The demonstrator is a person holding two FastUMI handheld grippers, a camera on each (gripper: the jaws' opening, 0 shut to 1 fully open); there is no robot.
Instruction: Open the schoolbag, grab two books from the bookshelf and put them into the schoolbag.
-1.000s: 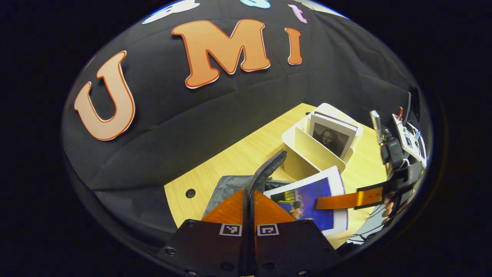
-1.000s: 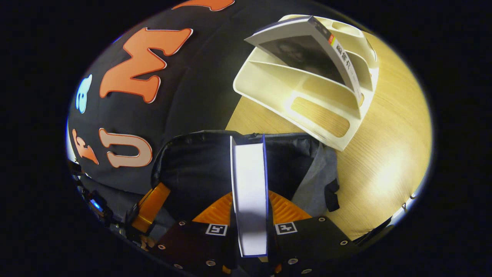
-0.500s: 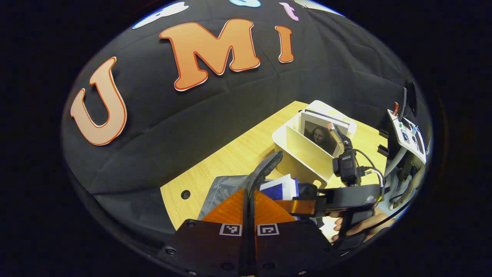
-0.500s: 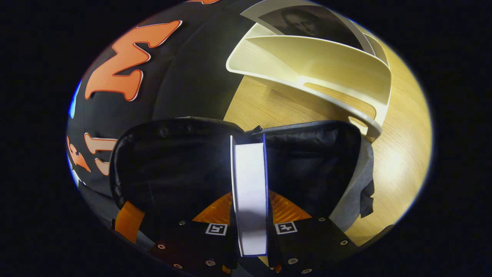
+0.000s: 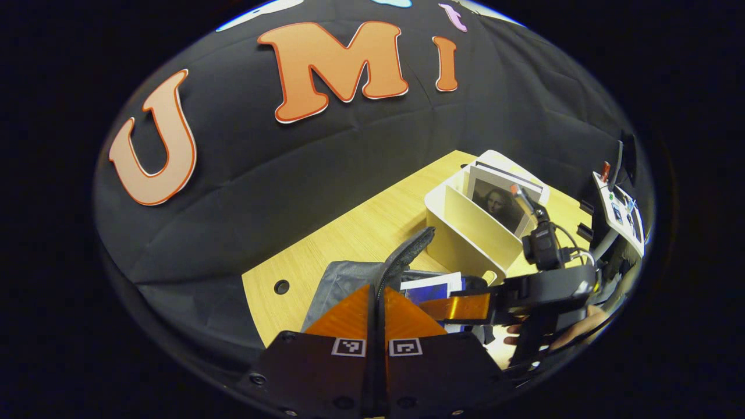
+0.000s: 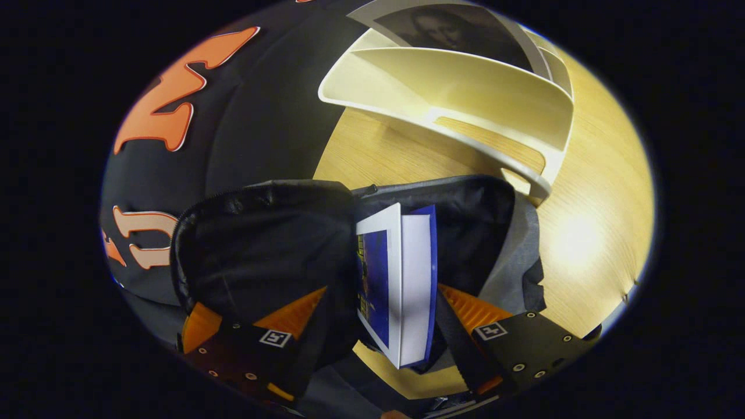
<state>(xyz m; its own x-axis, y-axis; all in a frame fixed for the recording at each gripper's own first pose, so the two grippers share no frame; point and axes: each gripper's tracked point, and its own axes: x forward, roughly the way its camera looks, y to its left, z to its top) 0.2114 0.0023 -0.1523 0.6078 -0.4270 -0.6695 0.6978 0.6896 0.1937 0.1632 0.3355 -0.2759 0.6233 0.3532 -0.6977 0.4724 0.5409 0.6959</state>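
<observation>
While left gripper [image 5: 376,291] pinches schoolbag [image 6: 262,233] flap, right gripper [image 6: 372,317] fingers sit wide apart, blue book [image 6: 401,285] loose between (no legible text).

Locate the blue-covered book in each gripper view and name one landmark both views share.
Left gripper view: the blue book sits low and right of centre, poking out of the schoolbag beside the right claw.
Right gripper view: the blue book stands at centre, between the open fingers, over the schoolbag's mouth.
Shared landmark: the white bookshelf.
</observation>
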